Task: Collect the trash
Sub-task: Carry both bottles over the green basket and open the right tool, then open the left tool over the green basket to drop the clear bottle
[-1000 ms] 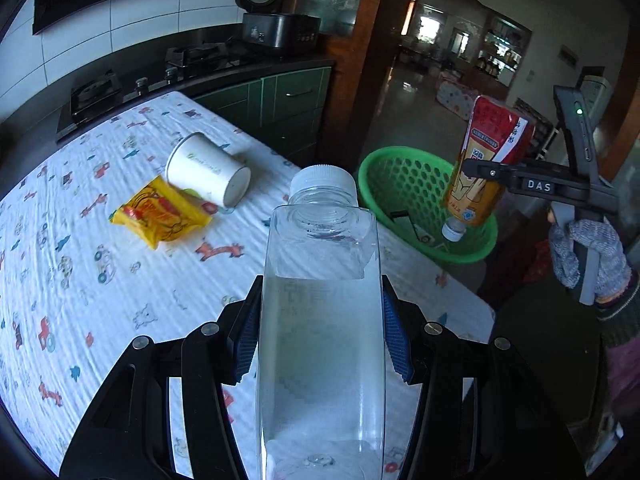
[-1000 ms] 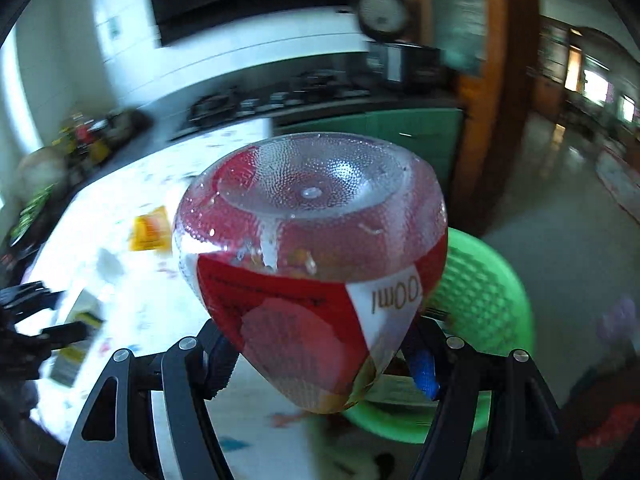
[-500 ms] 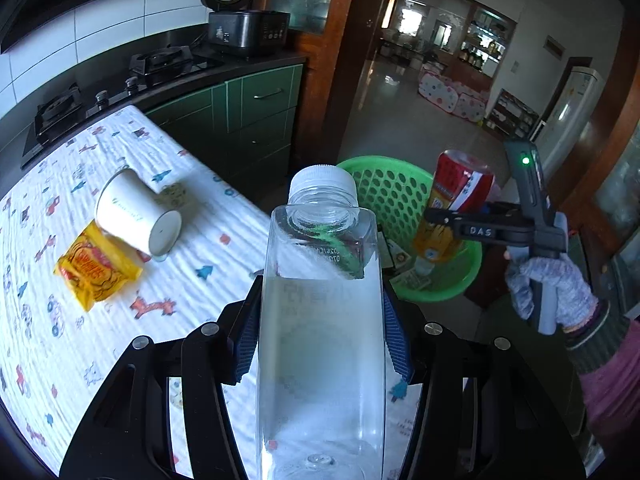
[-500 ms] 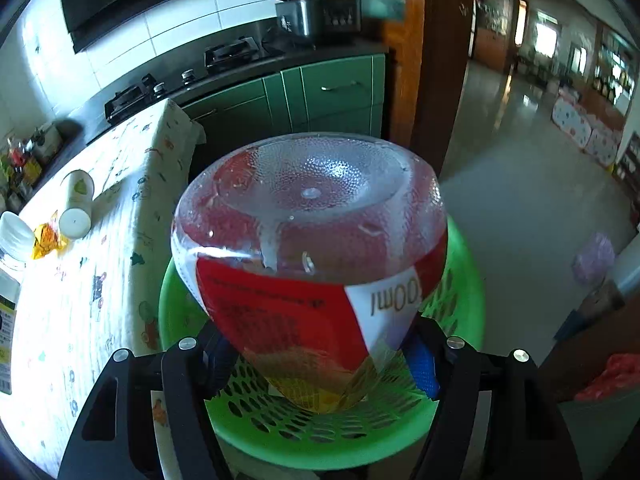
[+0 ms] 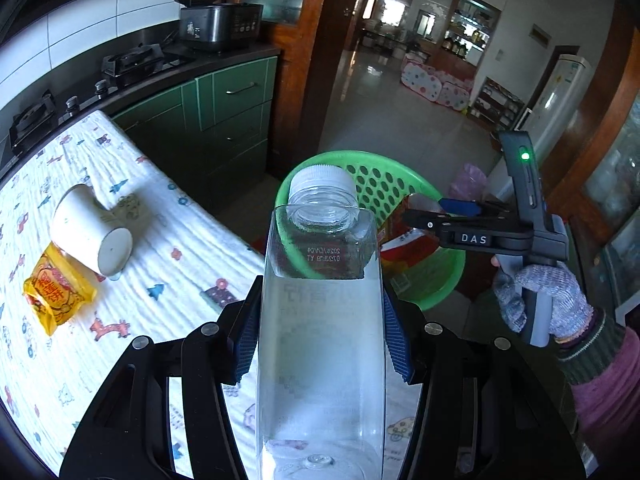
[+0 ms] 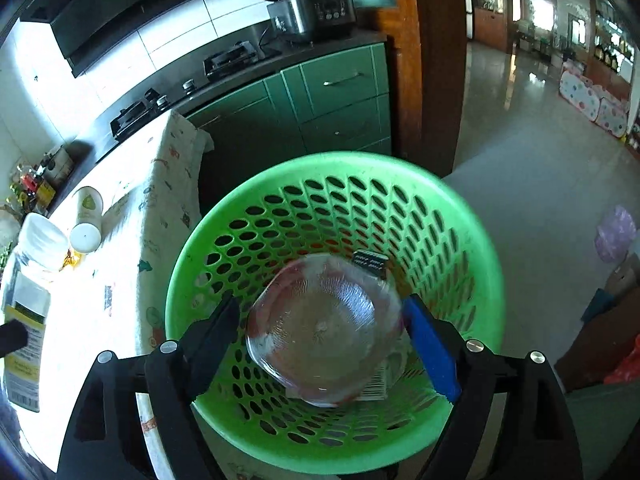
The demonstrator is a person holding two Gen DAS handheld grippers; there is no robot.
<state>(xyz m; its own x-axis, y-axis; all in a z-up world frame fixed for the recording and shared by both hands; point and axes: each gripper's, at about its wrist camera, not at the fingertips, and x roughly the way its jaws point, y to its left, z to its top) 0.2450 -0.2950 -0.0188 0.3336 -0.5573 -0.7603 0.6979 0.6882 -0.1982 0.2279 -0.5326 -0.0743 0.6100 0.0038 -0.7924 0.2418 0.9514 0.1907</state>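
Right tongs (image 6: 322,322) have just sprung open over the green basket (image 6: 472,240), releasing the red bottle (image 6: 320,332); left tongs (image 5: 320,332) grip the clear bottle (image 5: 320,320), next to bin.

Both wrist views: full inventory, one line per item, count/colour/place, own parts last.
clear bottle: 1, clear with white cap, clamped upright in the left gripper
red-label bottle: 1, red and clear, bottom up, inside the basket, between the open right jaws
basket: 1, green, perforated, on the floor beside the table
paper cup: 1, white, lying on its side on the table
snack packet: 1, yellow, on the table beside the cup
table: 1, white printed cloth
rice cooker: 1, dark, on the counter
left gripper: 1, black, blue pads
right gripper: 1, black, jaws have just been opening
gloved hand: 1, grey, on the right gripper's handle
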